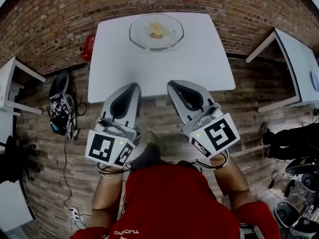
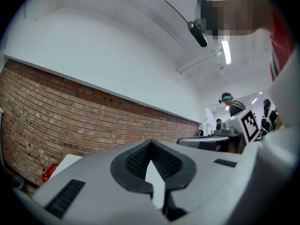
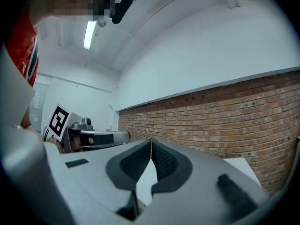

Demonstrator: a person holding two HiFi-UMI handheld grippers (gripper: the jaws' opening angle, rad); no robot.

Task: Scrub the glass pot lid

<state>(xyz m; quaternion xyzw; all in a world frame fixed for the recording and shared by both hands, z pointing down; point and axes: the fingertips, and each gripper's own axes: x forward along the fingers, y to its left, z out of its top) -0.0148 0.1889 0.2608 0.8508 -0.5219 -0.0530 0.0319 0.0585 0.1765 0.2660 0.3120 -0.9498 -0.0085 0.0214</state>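
Note:
The glass pot lid (image 1: 156, 32) lies at the far middle of the white table (image 1: 199, 63), with a yellowish thing, perhaps a sponge (image 1: 157, 31), on or under it. My left gripper (image 1: 135, 85) and right gripper (image 1: 170, 84) are held side by side in front of the table's near edge, well short of the lid. Both are shut with nothing between the pads. In the left gripper view the left gripper (image 2: 150, 141) points up at a brick wall (image 2: 70, 121). The right gripper (image 3: 151, 140) also points at brick, with its pads touching.
A second white table (image 1: 299, 68) stands at the right and another (image 1: 10, 83) at the left. A red object (image 1: 88, 48) sits on the floor by the table's left edge. Black gear (image 1: 61, 108) and cables lie on the wood floor at the left.

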